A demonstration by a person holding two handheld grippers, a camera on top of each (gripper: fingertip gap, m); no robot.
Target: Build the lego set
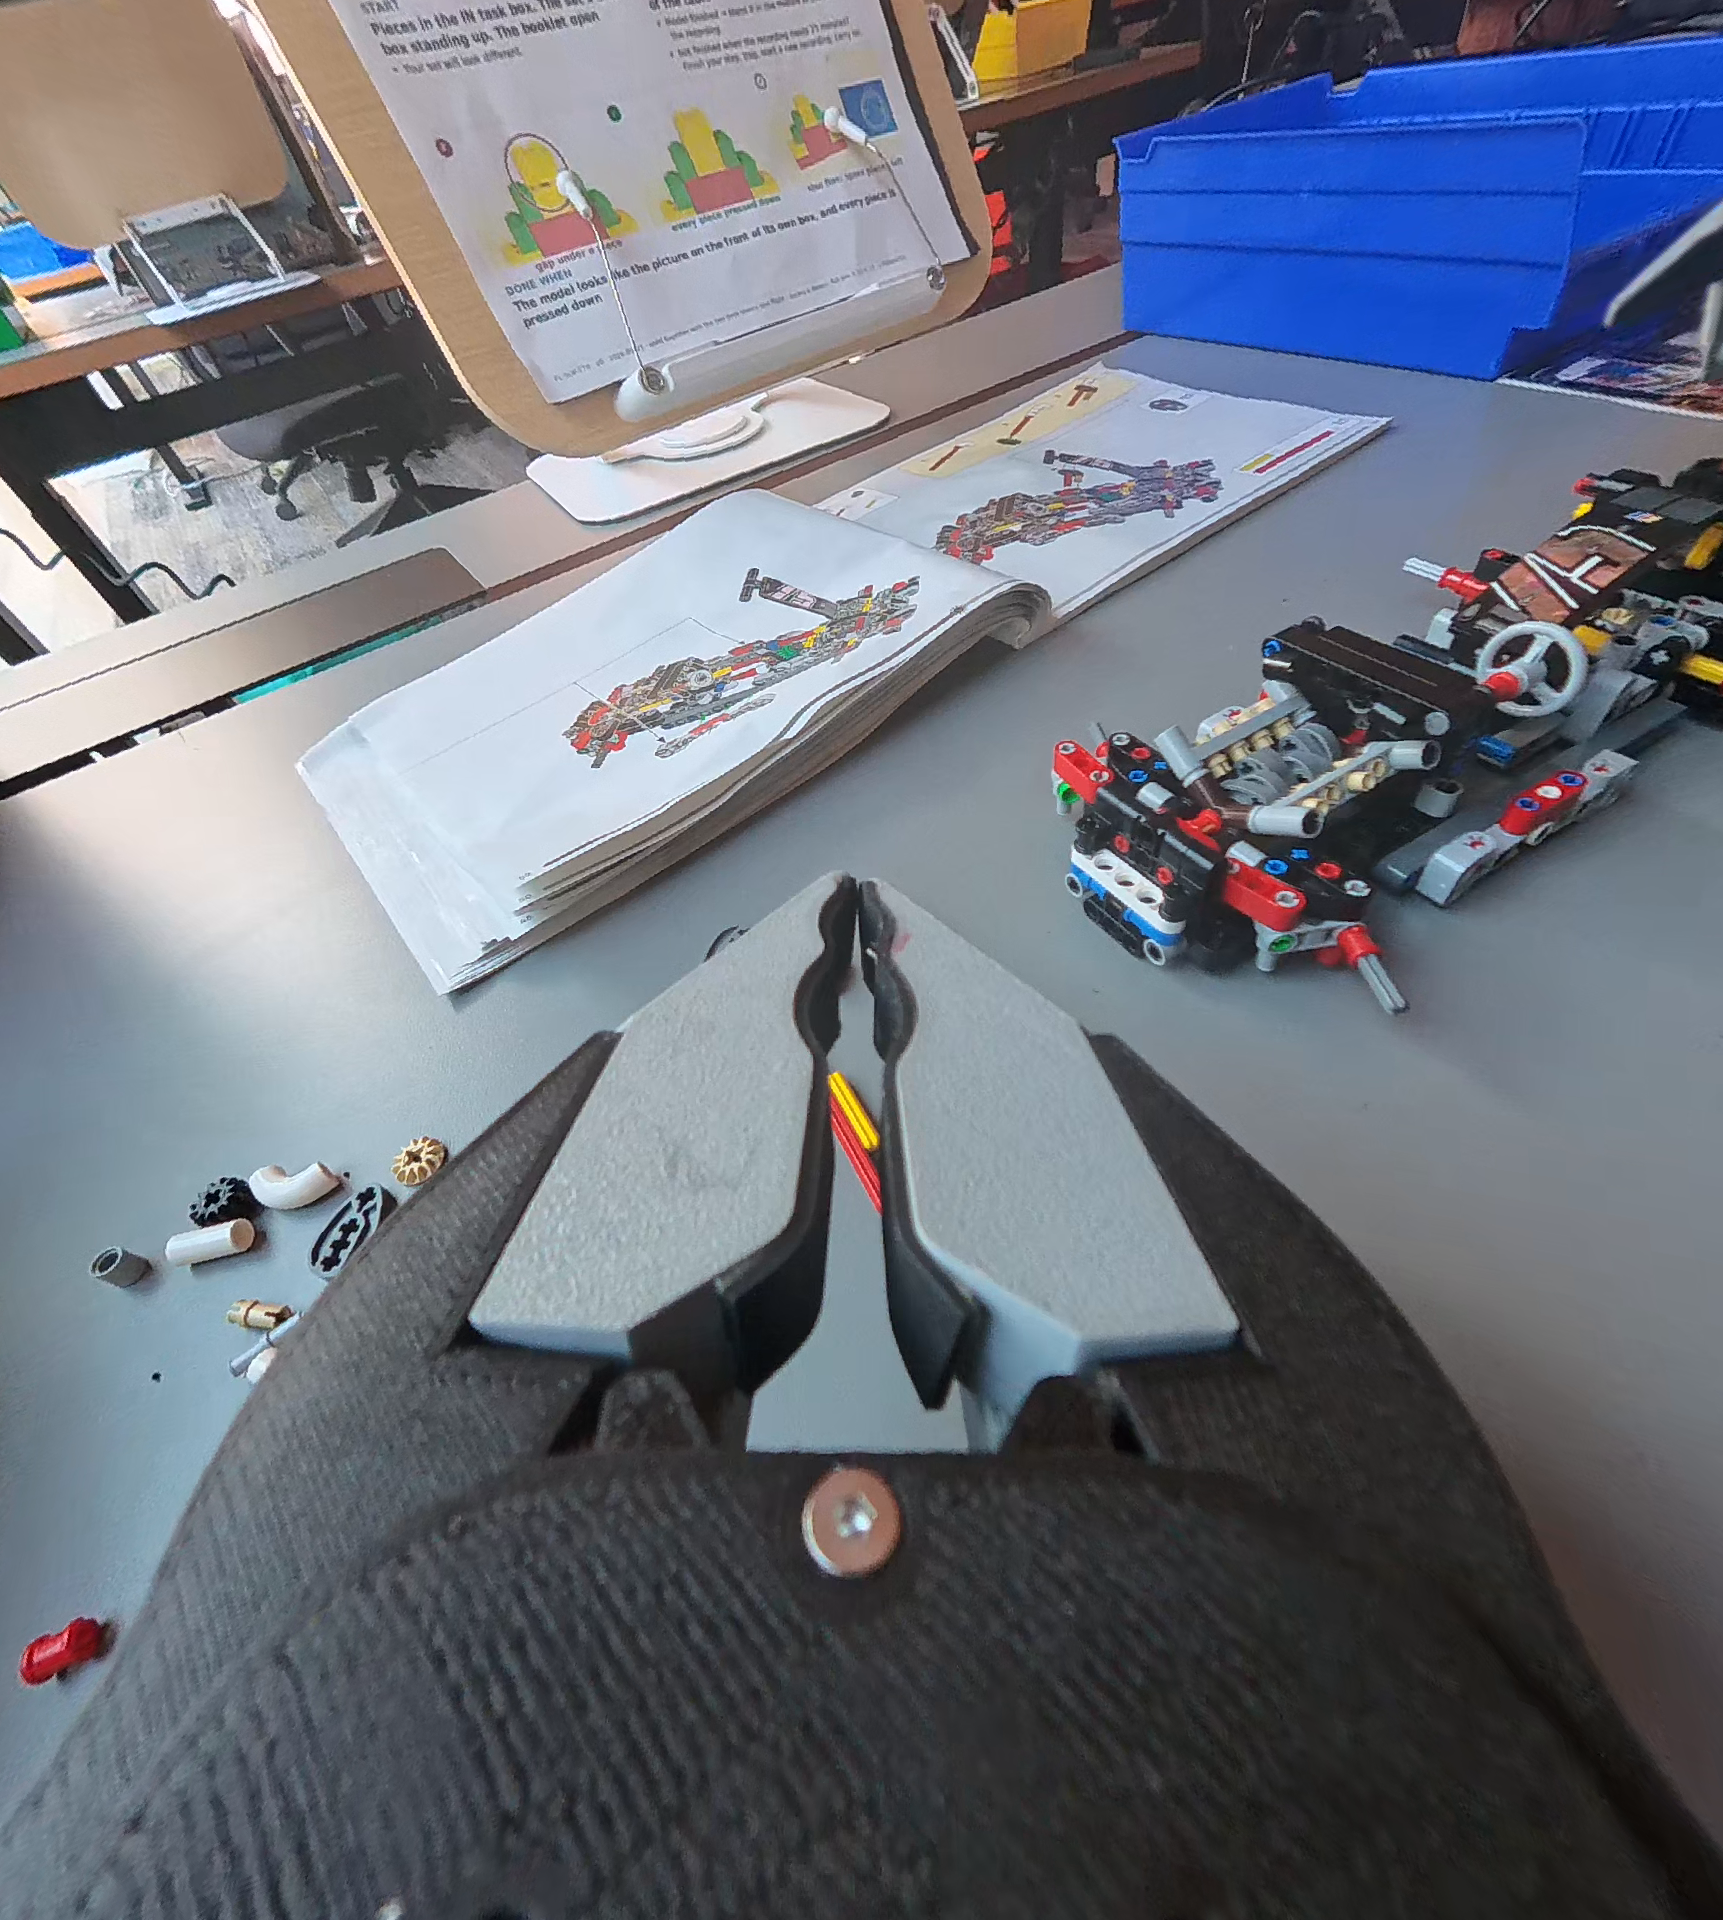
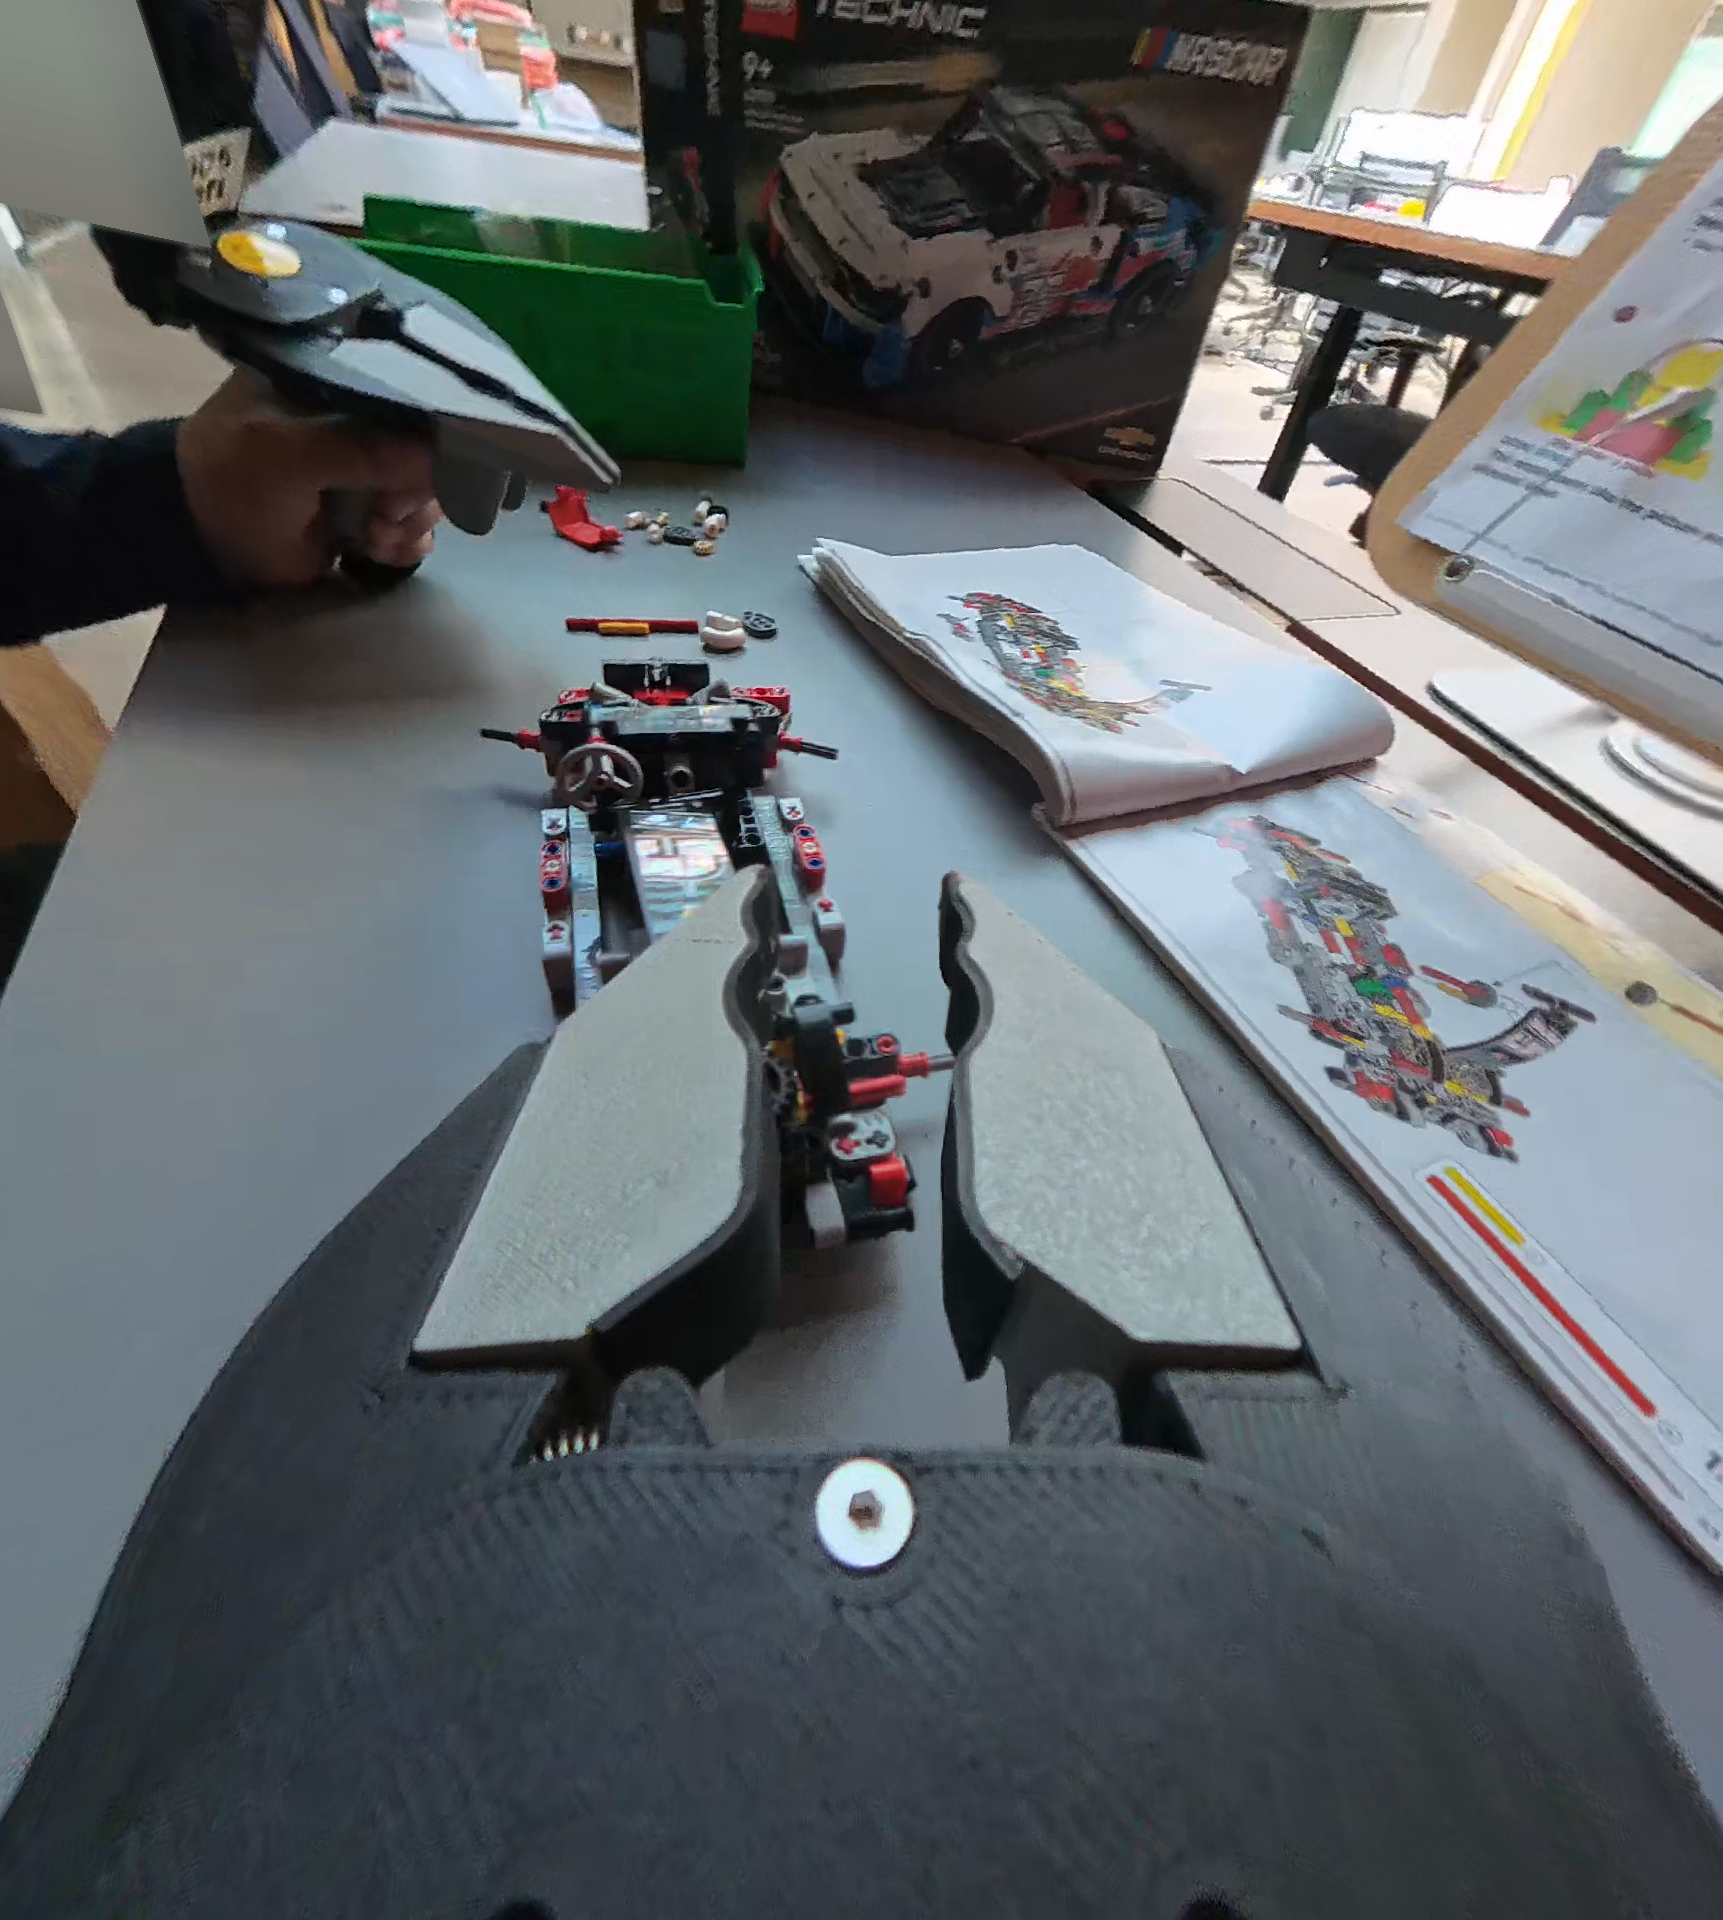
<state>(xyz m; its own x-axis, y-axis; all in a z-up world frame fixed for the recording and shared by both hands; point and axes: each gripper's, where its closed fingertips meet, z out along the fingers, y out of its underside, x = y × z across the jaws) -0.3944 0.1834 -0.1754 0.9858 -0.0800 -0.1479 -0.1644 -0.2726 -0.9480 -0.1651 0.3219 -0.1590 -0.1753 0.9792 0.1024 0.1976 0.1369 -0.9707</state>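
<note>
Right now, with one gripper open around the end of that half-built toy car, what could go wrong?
1. The right gripper straddles the car chassis where a thin red axle sticks out sideways; a squeeze or twist might knock it loose.
2. The left gripper, shut, hangs over a red and yellow rod; loose small parts beside it could get swept off the grey table.

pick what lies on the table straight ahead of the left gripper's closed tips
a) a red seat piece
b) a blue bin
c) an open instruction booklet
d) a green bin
c, in the left wrist view the open instruction booklet lies flat on the grey table just past the left gripper, whose fingertips are together; the blue bin stands farther back to the right.
</note>
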